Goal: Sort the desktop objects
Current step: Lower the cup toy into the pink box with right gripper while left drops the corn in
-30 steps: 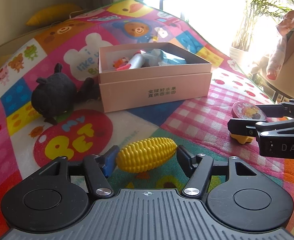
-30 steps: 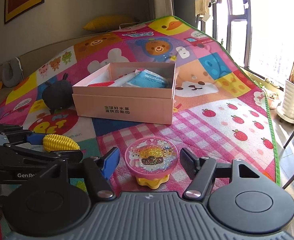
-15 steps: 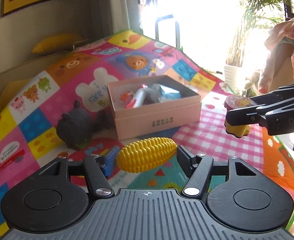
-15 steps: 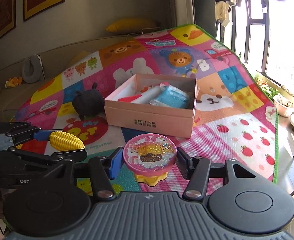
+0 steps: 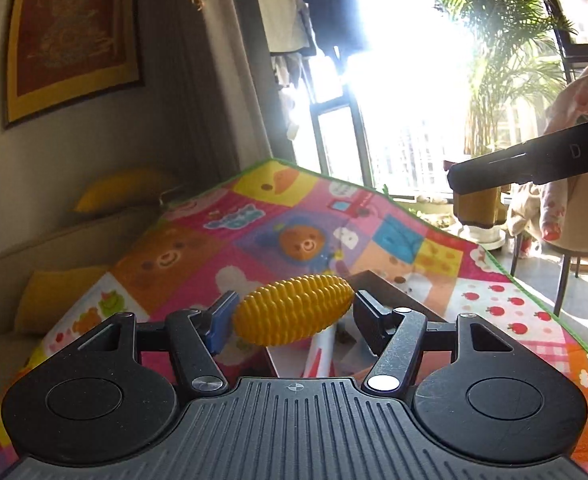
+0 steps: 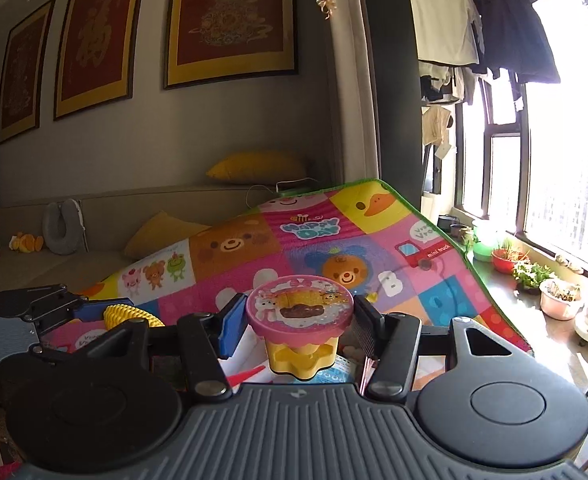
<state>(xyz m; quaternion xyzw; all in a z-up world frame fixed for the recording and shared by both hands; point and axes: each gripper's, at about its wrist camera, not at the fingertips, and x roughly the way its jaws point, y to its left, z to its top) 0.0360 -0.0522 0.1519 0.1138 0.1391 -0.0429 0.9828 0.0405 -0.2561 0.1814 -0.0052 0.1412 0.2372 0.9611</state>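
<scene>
My left gripper (image 5: 294, 312) is shut on a yellow toy corn cob (image 5: 294, 310) and holds it in the air above the pink box (image 5: 378, 280), whose inside shows just below the corn with a white and red tube (image 5: 320, 354) in it. My right gripper (image 6: 298, 320) is shut on a pink-lidded toy cup with a yellow base (image 6: 300, 328), also raised over the box contents (image 6: 249, 374). The right gripper shows at the upper right of the left wrist view (image 5: 534, 164). The left gripper with the corn shows at the left of the right wrist view (image 6: 93, 314).
A colourful cartoon play mat (image 5: 294, 240) covers the surface under both grippers. A sofa with yellow cushions (image 6: 253, 168) stands behind it. Potted plants (image 6: 554, 300) and a window are on the right. A chair with draped cloth (image 5: 574, 216) stands at the far right.
Both grippers have risen and moved forward over the pink box, each still holding its toy. The box has dropped to just beneath the fingers and the black plush toy has left view.
</scene>
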